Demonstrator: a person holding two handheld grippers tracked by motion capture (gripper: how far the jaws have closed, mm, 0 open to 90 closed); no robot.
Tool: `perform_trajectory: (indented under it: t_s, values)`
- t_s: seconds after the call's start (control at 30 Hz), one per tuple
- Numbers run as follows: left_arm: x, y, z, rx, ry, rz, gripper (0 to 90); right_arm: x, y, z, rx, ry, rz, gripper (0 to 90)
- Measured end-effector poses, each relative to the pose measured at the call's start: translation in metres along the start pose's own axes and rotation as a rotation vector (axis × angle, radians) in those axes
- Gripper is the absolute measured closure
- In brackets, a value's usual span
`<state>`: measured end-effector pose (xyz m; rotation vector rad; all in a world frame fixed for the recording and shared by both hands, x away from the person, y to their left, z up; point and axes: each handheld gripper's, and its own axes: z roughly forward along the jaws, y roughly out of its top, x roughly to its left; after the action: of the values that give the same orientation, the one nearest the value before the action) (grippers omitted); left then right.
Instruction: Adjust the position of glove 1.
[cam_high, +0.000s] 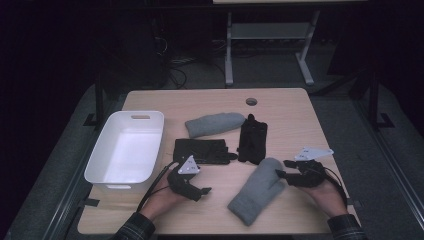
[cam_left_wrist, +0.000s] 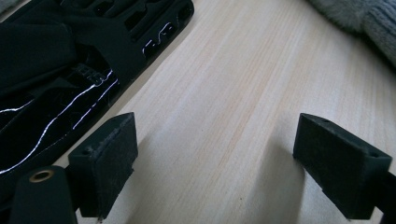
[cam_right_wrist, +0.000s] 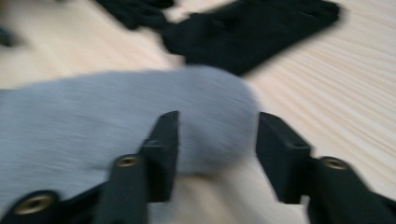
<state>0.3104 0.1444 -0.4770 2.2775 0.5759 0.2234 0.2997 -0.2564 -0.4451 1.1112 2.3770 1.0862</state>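
On the tabletop (cam_high: 280, 107), the right gripper (cam_high: 281, 168) is sitting jaws apart at the grey mitten (cam_high: 257, 191); the left gripper (cam_high: 205, 190) is gaping over bare wood.

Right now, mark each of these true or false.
1. The white bin holds a mitten. False: its inside looks bare.
2. Two grey mittens lie on the table. True: the near grey mitten and the far grey mitten.
3. The left gripper clamps a black glove. False: jaws open over bare wood, with a black glove beside them.
4. The right gripper is open at the near grey mitten's tip. True.
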Motion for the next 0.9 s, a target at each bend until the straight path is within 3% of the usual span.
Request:
perform_trajectory:
  t_s: [0.1,0.27,0.5,0.8,0.9]
  values:
    - [0.0,0.001,0.0,0.009,0.003,0.001,14.5,-0.018,-0.011,-0.002,-0.006,-0.031,0.043,35.7]
    - [0.001,0.003,-0.003,0.017,0.005,0.004,23.0,-0.039,-0.025,-0.002,0.009,-0.063,0.105,27.4]
    - [0.004,0.008,-0.006,0.05,0.017,0.018,35.8,-0.045,-0.032,0.003,0.027,-0.086,0.103,21.1]
    - [0.006,0.021,-0.011,0.024,-0.002,0.0,33.2,-0.045,-0.037,0.012,0.031,-0.109,0.086,14.3]
    - [0.009,0.031,-0.016,0.002,-0.008,-0.031,32.8,-0.045,-0.037,0.013,0.026,-0.108,0.088,13.3]
